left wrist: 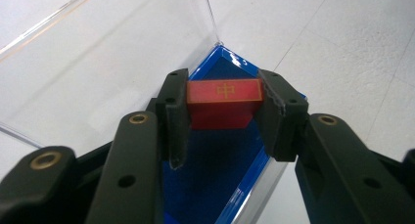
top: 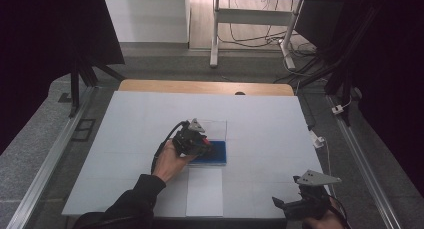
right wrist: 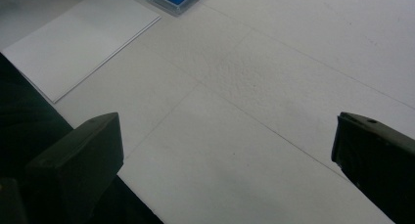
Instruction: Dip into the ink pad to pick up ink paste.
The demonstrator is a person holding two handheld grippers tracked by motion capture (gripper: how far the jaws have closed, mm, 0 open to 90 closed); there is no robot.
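The red block (left wrist: 223, 102), a flat tile with a gold character on its top face, sits clamped between the two black jaws of the left gripper (left wrist: 223, 104), one pad pressed against each of its short ends. In the left gripper view it hangs just above the blue floor of a clear-walled box (left wrist: 215, 185), inside the box's walls and towards its far corner. In the high view the left gripper (top: 206, 148) reaches into that box (top: 220, 154) near the middle of the white table (top: 260, 124), the person's left hand (top: 170, 161) wrapped around its body and a dark sleeve running down to the bottom edge. Just in front of the box a white sheet of paper (top: 205, 191) lies flat on the table. Farther right, at the near right corner of the table, the right gripper (top: 287, 205) rests low, well apart from the box. In the right gripper view its jaws stand wide, with nothing but bare table between them.
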